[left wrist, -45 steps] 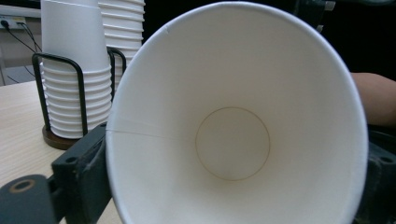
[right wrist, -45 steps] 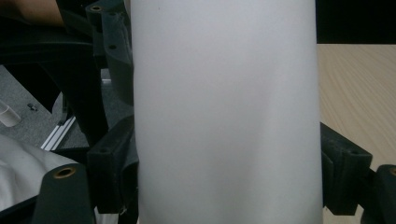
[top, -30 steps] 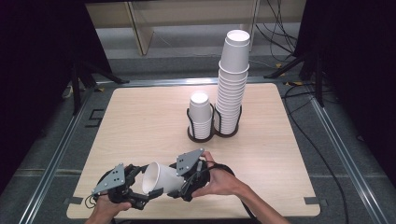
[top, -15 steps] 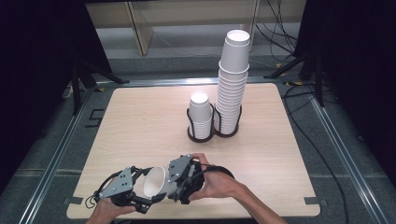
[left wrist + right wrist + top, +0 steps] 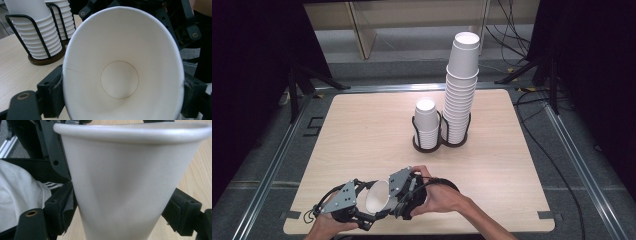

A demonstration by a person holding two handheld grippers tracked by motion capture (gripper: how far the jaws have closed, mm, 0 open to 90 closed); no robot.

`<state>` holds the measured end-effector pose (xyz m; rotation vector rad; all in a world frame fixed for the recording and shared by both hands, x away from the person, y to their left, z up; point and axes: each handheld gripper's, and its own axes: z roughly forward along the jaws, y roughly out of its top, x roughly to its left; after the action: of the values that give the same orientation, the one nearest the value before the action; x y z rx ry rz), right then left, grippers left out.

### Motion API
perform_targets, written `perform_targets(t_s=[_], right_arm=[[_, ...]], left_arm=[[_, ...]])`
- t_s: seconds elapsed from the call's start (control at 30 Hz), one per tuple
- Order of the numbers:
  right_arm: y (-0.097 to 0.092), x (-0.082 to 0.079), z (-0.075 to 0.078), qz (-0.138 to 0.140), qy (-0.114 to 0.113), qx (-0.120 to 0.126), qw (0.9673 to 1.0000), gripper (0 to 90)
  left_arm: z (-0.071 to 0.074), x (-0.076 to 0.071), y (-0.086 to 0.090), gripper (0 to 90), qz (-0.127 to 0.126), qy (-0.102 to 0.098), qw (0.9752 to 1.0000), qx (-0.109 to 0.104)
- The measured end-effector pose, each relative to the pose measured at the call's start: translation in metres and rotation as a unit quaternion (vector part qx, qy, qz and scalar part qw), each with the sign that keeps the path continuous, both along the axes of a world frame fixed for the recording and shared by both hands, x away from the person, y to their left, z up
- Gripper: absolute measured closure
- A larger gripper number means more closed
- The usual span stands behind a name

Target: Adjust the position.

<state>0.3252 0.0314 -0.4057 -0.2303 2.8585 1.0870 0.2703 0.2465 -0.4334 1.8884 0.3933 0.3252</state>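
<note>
A white paper cup lies tilted on its side near the table's front edge, held between both grippers. My left gripper grips it at the mouth. In the left gripper view I look straight into the cup, with the left gripper pressing a black pad on either side of the rim. My right gripper comes from the right. In the right gripper view its jaws stand on either side of the cup's outer wall, which is dented where the right gripper squeezes it.
A black wire rack stands at the table's middle with a short stack of cups and a tall stack. The wooden tabletop ends close below the hands. Cables lie on the floor at the right.
The two grippers have drawn closer together. The cup has turned so that its open mouth shows more to the high view.
</note>
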Motion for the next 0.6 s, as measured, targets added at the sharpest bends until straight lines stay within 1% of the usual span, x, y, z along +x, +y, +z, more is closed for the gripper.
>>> perform_targets(t_s=[0.03, 0.07, 0.13, 0.17, 0.2, 0.23, 0.27, 0.3, 0.33, 0.37, 0.4, 0.43, 0.47, 0.5, 0.53, 0.57, 0.6], right_arm=[[-0.0001, 0.0003, -0.0003, 0.001, 0.001, 0.002, 1.0000, 21.5], [-0.0001, 0.0004, -0.0011, 0.002, 0.004, 0.002, 1.0000, 21.7], [0.0004, 0.0007, -0.0031, 0.005, 0.003, 0.003, 1.0000, 22.1], [0.0005, -0.0002, -0.0048, 0.001, 0.013, 0.002, 0.9999, 22.2], [0.0007, 0.0006, -0.0051, 0.008, 0.007, 0.004, 0.9999, 22.2], [0.0001, 0.0003, -0.0044, 0.008, 0.003, 0.006, 0.9999, 22.3], [-0.0002, 0.0003, -0.0041, 0.009, 0.002, 0.007, 0.9999, 22.2], [-0.0005, -0.0002, -0.0046, 0.005, 0.013, 0.008, 0.9999, 22.2], [-0.0012, 0.0004, -0.0029, 0.008, 0.002, 0.012, 0.9999, 22.2], [-0.0019, 0.0004, -0.0022, 0.006, 0.001, 0.014, 0.9999, 22.3], [-0.0020, 0.0012, -0.0026, 0.010, 0.006, 0.016, 0.9998, 22.3], [-0.0026, 0.0011, -0.0019, 0.008, 0.005, 0.017, 0.9998, 22.4], [-0.0032, 0.0008, -0.0013, 0.007, 0.004, 0.019, 0.9998, 22.4], [-0.0038, 0.0004, -0.0009, 0.006, 0.007, 0.022, 0.9997, 22.4], [-0.0046, 0.0003, -0.0002, 0.007, 0.006, 0.022, 0.9997, 22.5], [-0.0055, 0.0003, 0.0001, 0.008, 0.008, 0.025, 0.9996, 22.5], [-0.0067, 0.0005, 0.0006, 0.007, 0.008, 0.027, 0.9996, 22.6]], left_arm=[[-0.0003, -0.0001, 0.0000, 14.9, 0.000, 0.001, 1.0000, 0.001], [-0.0016, 0.0003, -0.0007, 14.8, -0.001, 0.000, 1.0000, -0.004], [-0.0021, -0.0001, -0.0005, 14.3, 0.001, 0.002, 1.0000, 0.000], [-0.0033, 0.0004, -0.0005, 13.7, -0.002, 0.000, 1.0000, -0.004], [-0.0035, 0.0001, -0.0001, 12.8, -0.002, 0.001, 1.0000, -0.004], [-0.0036, 0.0002, 0.0006, 12.3, -0.003, 0.001, 1.0000, -0.004], [-0.0040, -0.0001, 0.0004, 11.8, -0.001, 0.001, 0.9999, -0.012], [-0.0040, 0.0003, 0.0008, 11.3, -0.001, 0.001, 0.9998, -0.018], [-0.0046, 0.0009, 0.0007, 10.9, -0.003, -0.002, 0.9995, -0.030], [-0.0036, 0.0007, 0.0022, 11.0, -0.002, -0.001, 0.9997, -0.024], [-0.0041, 0.0005, 0.0021, 10.9, -0.001, -0.003, 0.9995, -0.030], [-0.0042, 0.0008, 0.0025, 10.9, 0.000, -0.007, 0.9994, -0.033], [-0.0042, 0.0006, 0.0028, 10.9, -0.002, -0.005, 0.9993, -0.037], [-0.0053, 0.0007, 0.0012, 10.9, -0.005, -0.004, 0.9985, -0.055], [-0.0038, 0.0000, 0.0023, 11.0, -0.003, -0.003, 0.9989, -0.047], [-0.0030, -0.0003, 0.0025, 11.2, -0.001, -0.004, 0.9988, -0.048], [-0.0032, 0.0000, 0.0015, 11.3, -0.004, -0.005, 0.9983, -0.059]])
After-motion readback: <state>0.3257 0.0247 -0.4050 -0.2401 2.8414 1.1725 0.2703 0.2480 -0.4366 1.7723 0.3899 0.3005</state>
